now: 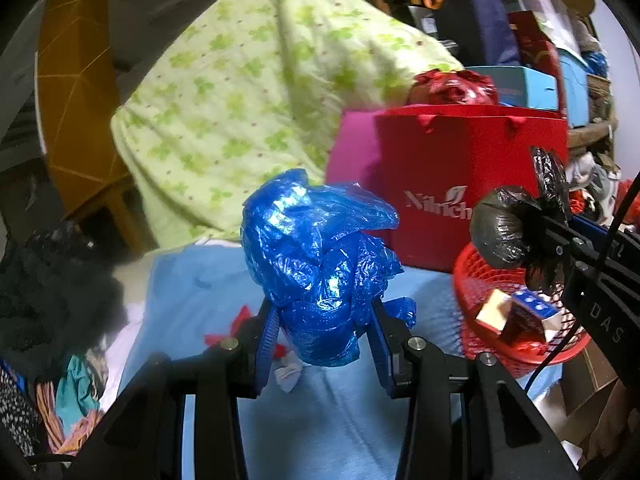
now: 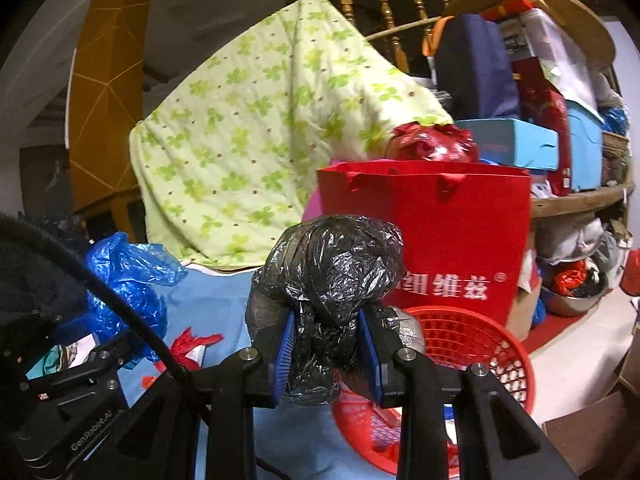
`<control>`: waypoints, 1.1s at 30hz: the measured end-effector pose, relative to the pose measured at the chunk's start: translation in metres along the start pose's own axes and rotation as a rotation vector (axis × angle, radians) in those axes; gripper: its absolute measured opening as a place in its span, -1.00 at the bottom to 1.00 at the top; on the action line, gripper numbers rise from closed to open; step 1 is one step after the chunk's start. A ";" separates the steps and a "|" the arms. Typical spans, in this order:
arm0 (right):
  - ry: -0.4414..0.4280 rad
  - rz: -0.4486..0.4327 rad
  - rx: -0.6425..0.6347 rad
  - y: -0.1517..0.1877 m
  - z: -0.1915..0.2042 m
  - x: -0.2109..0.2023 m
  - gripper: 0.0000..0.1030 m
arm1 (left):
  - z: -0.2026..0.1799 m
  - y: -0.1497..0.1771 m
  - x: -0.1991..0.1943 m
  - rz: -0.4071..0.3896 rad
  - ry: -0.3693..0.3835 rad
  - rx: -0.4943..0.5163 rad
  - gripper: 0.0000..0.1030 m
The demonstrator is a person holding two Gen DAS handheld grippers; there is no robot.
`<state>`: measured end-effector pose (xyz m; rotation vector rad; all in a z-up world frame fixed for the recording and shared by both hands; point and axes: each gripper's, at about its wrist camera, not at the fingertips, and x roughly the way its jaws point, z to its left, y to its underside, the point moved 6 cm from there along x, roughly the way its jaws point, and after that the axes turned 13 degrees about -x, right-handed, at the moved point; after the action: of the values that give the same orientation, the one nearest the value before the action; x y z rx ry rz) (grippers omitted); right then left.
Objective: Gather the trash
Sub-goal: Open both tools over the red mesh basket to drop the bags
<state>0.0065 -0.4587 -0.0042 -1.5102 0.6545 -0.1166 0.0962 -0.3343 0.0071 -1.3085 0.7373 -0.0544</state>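
Two handheld tongs each grip a wad of plastic above a surface covered in light blue cloth (image 1: 320, 420); whether that is a table or a bed is hard to tell through the fisheye blur. The left tongs (image 1: 324, 344) are clamped on a crumpled blue plastic bag (image 1: 320, 268), which bulges up and out between the blue pads. The right tongs (image 2: 328, 352) are clenched tight on a crumpled black plastic bag (image 2: 328, 276), the bundle swelling above the fingers.

Just beyond the black bag, toward the right edge of the blue cloth, sits a red mesh basket (image 2: 480, 344); the left wrist view shows a small blue-and-white carton (image 1: 532, 312) lying inside it. Scraps of red plastic (image 2: 192, 344) lie on the cloth between the two tongs.

Behind the basket stands a red paper gift bag (image 2: 440, 232) with white lettering, a knotted dark red plastic bag (image 2: 432, 144) poking out of its top. A green clover-print quilt (image 2: 248, 136) is draped behind, with stacked boxes (image 2: 516, 140) and a wooden railing (image 2: 392, 12) farther back.
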 end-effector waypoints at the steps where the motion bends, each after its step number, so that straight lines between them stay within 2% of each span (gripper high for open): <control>1: 0.013 0.003 0.005 0.002 -0.007 -0.002 -0.37 | -0.005 -0.001 0.000 0.001 0.010 0.005 -0.15; 16: 0.126 0.076 0.078 0.040 -0.088 -0.014 -0.37 | -0.097 0.015 0.011 0.088 0.167 0.109 -0.15; 19: 0.120 0.094 0.096 0.048 -0.098 -0.012 -0.36 | -0.111 0.017 0.020 0.111 0.196 0.120 -0.14; 29: 0.038 0.160 0.285 0.088 -0.141 0.017 -0.32 | -0.148 0.027 0.058 0.197 0.320 0.149 -0.10; 32: 0.011 0.169 0.316 0.095 -0.144 0.022 -0.29 | -0.157 0.032 0.070 0.211 0.339 0.182 0.10; 33: 0.006 0.172 0.331 0.096 -0.145 0.024 -0.06 | -0.157 0.034 0.074 0.221 0.346 0.179 0.24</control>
<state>-0.0720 -0.5890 -0.0918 -1.1317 0.7292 -0.0928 0.0597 -0.4904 -0.0681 -1.0510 1.1426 -0.1681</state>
